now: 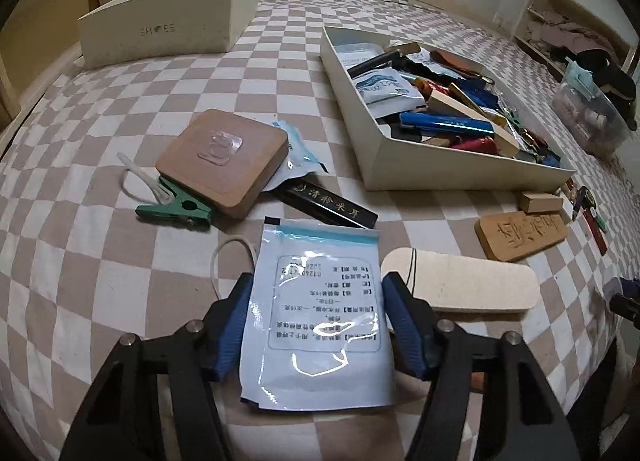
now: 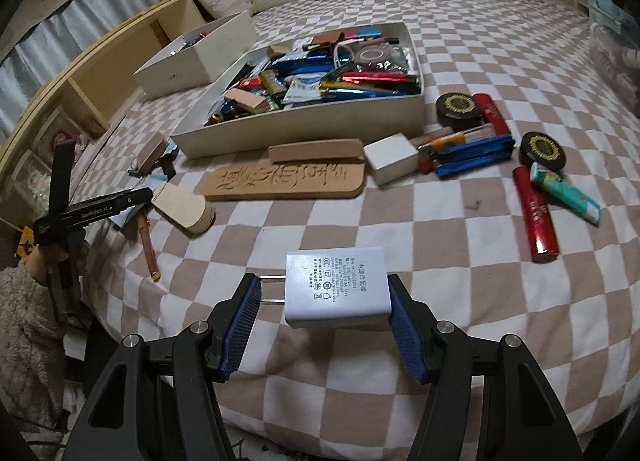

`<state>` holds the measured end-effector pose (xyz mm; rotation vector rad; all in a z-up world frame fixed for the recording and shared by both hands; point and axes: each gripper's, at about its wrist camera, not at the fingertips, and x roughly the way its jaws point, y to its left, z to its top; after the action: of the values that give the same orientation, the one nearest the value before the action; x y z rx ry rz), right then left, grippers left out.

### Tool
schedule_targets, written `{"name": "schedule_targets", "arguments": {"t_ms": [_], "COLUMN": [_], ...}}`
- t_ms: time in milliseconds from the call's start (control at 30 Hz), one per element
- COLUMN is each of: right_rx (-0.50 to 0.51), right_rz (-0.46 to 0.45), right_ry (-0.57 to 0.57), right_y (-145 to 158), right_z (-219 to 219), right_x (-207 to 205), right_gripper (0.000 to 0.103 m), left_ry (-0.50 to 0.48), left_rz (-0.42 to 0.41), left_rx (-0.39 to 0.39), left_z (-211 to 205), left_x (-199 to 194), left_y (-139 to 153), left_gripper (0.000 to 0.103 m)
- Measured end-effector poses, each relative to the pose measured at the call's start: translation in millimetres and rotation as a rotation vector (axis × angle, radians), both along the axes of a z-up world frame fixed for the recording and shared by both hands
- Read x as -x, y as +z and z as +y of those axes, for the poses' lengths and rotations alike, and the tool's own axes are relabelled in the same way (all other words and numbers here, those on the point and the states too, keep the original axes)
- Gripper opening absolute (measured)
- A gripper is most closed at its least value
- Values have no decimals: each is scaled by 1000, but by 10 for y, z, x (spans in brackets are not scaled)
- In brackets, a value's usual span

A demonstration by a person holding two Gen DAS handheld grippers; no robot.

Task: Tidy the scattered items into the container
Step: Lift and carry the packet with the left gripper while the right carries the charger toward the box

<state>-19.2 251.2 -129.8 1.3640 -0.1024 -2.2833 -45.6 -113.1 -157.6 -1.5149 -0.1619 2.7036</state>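
The container (image 2: 304,129) — a shallow white box heaped with lighters, sachets and small wooden blocks — sits toward the middle of the checkered bedspread (image 2: 360,229), well beyond both grippers. Nearest the bed's front edge, the right gripper (image 2: 320,301) is clamped on a white power adapter (image 2: 340,285), one blue pad flat against the adapter's body, the other against its two metal prongs, the adapter lifted clear of the cloth. In the left wrist view the left gripper (image 1: 318,301) stands astride a pale blue printed sachet (image 1: 320,317) lying flat near the front edge; the pads sit right at the sachet's side edges, and whether they press on it I cannot tell. Just right of that sachet lies a rounded pale wooden board (image 1: 464,291), and a thin white loop (image 1: 232,261) curls out at its left. Farther in, a black bar with gold characters (image 1: 332,205) lies beside a square wooden block (image 1: 224,161), which rests partly on a green clip (image 1: 176,213) and a second sachet. A carved wooden plaque (image 2: 288,181) lies just in front of the container's near wall. Right of the container are two round black tins (image 2: 460,109), red tubes and blue lighters. Toward the bed's far left corner stands a taller white box marked SHOES (image 1: 160,33).
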Motion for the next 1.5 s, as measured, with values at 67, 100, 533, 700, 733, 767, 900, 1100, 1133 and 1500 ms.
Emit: {"name": "schedule_targets", "arguments": {"t_ms": [67,100,533,700,733,767,900,1100,1133,1500], "right_rx": [1,3,2,3,4,5,9,18,21,38], "right_rz": [-4,-8,-32,-41,-42,-42,-39,-23,-23,-31], "right_ry": [3,4,2,-5,-6,-6,-10,-23,-23,-18], "right_y": [-14,-21,-92,-110,-110,-109,-94,-36,-28,-12], "right_z": [-22,-28,-63,-47,-46,-44,-49,-46,-46,-70], "right_x": [-23,-32,-72,-74,-73,-71,-64,-64,-63,-45], "right_gripper": [63,63,63,63,63,63,63,63,63,63], "left_ry": [3,4,60,81,90,97,119,141,138,43], "left_rz": [7,13,83,112,117,122,136,151,148,108], "left_rx": [-2,-3,-2,-19,-25,-27,-43,-81,-94,-154], "left_z": [-12,-14,-47,-58,-73,-82,-95,-5,27,439], "left_x": [-50,-71,-361,-473,-496,-516,-585,-716,-734,-782], "left_y": [10,13,250,386,418,445,516,529,518,424], "left_gripper": [59,59,56,53,53,53,52,51,51,51]}}
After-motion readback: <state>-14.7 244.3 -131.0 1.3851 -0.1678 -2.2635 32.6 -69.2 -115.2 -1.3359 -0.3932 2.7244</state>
